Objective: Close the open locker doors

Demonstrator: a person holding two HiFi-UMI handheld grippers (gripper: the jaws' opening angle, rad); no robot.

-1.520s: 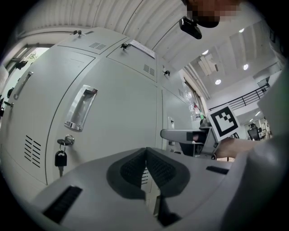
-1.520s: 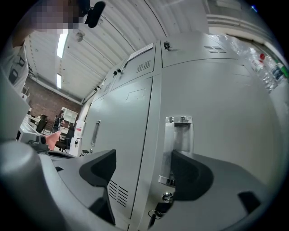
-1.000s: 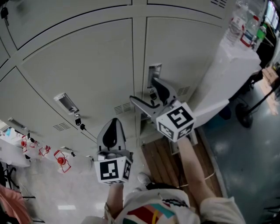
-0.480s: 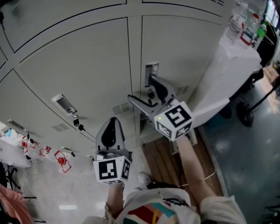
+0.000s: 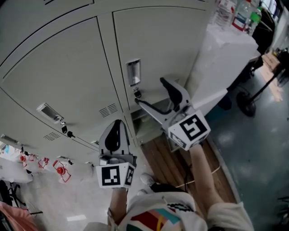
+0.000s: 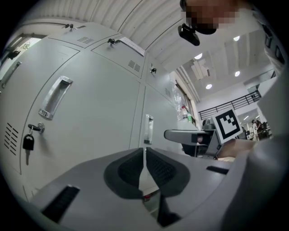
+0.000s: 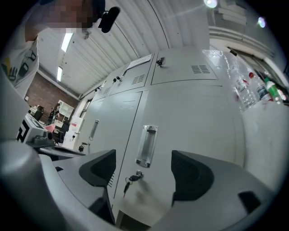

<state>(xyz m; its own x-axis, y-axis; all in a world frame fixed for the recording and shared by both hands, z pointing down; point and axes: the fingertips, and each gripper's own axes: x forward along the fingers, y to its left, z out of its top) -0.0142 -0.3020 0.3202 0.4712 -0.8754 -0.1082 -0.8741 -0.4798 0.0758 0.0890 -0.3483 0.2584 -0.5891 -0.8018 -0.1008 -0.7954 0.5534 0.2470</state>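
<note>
The grey lockers fill the head view. The right locker door [image 5: 153, 49] lies flush with its frame; it carries a metal handle [image 5: 133, 72] and a key [image 5: 137, 93] in the lock. My right gripper [image 5: 153, 97] hangs open and empty just below and right of that key, clear of the door. The right gripper view shows the same handle [image 7: 146, 145] and key [image 7: 131, 178] between the spread jaws. My left gripper [image 5: 115, 135] is shut on nothing, lower down in front of the left locker door [image 5: 63, 72]. Under the right door a dark lower compartment [image 5: 143, 127] shows.
A white cabinet [image 5: 216, 67] with bottles [image 5: 235, 11] on top stands right of the lockers. The left door has its own handle [image 5: 48, 112] and hanging key [image 5: 67, 133]. Wooden boards [image 5: 167, 162] lie on the floor by my feet, and red tags [image 5: 58, 167] hang at lower left.
My right gripper has drawn back from the right door's handle and key, down and to the right. The view has swung left. The left gripper has kept its place.
</note>
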